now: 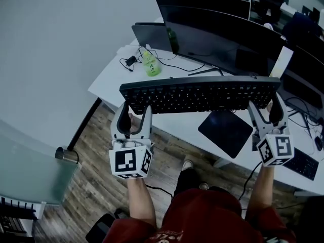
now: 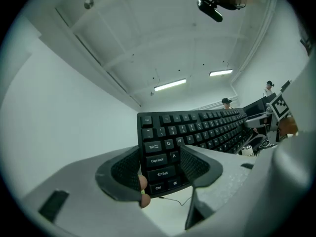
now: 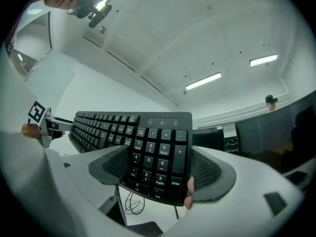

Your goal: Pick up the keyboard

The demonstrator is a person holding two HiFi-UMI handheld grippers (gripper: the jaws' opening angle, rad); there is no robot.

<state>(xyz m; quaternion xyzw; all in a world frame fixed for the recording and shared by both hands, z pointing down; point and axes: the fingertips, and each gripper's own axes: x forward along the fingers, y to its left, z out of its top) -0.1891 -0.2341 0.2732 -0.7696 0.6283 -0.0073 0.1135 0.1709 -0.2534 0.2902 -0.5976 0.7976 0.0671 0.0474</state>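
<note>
Keyboard [image 1: 200, 92] hangs clear of the white desk [image 1: 109, 81], long axis running nine to three o'clock, left gripper [image 1: 132, 110] clamped on its nine o'clock end, right gripper [image 1: 266, 110] clamped at three, neither nearer.

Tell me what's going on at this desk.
A person with a two-jaw gripper in each hand is holding a black keyboard by both ends. The left gripper is clamped on the Tab and Shift end, and the right gripper on the number pad end. The keyboard is up off the white desk. A green bottle and a dark mouse pad sit on the desk.
</note>
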